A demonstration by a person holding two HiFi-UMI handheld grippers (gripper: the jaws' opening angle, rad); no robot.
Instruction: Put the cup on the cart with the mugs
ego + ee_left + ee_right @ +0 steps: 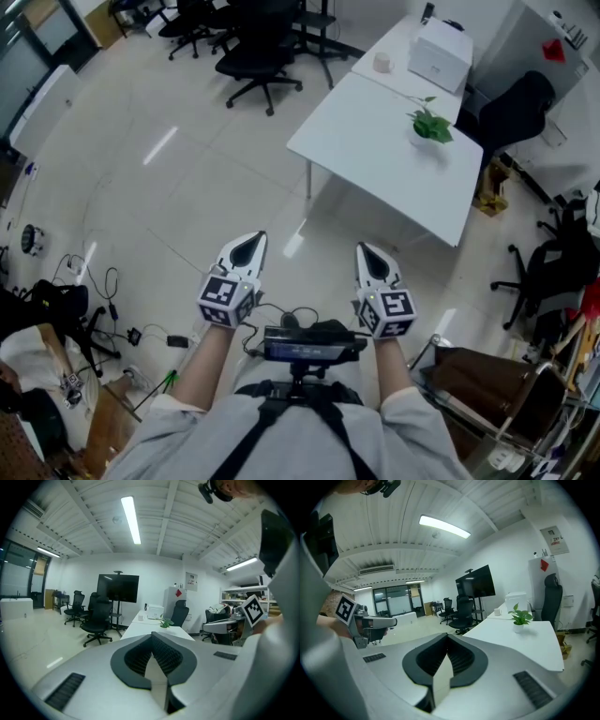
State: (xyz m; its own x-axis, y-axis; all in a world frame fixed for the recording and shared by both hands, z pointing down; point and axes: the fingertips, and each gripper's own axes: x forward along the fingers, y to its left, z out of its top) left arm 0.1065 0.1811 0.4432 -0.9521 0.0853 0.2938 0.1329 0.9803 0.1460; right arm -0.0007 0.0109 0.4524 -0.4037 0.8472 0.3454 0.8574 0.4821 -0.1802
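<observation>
The white left gripper and white right gripper are hanging empty, jaws pressed together. The small white cup is sitting on the far white tabletop, well apart from both. Walking closer comes first, then opening one gripper's jaws before reaching.

glossy tiled floor, matt white table

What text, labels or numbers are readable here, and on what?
None can be read.
Wall notice: print too small to read.
Red diamond sign on the white cabinet: too small to read.
Square markers: patterns only, no words.
</observation>
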